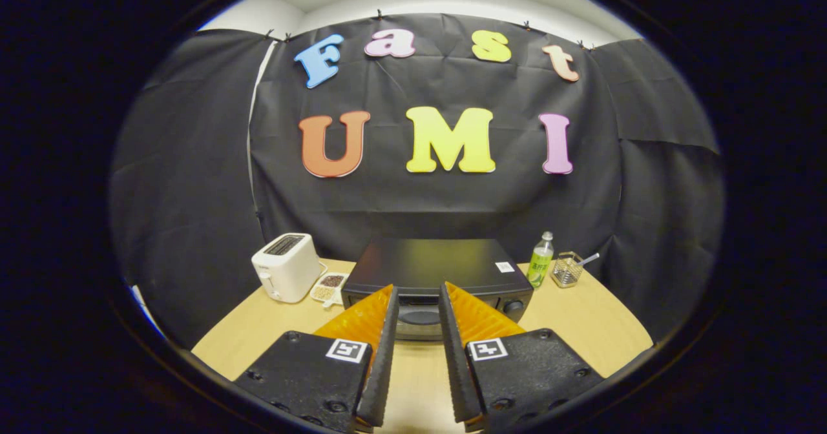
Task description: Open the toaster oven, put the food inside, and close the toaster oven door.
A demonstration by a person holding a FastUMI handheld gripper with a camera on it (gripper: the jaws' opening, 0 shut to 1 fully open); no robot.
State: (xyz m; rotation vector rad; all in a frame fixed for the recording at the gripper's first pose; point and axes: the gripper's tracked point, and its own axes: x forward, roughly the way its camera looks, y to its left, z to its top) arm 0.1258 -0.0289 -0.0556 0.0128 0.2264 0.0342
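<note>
A gripper hangs over a wooden table, its fingers apart with nothing between them. Just ahead sits the black oven, door closed. A white toaster stands left of it; a green bottle and wire basket stand right.

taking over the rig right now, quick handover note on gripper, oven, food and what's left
Gripper: open, nothing between the fingers, aimed at the front of the toaster oven just ahead.
Toaster oven: black, on the wooden table, door looks closed.
Food: a small tray of food lies between the white toaster and the oven; contents too small to tell.
Beyond the oven's other side: green bottle and wire basket.
Done: nothing visible yet.
Left: open door, load food, close door.
</note>
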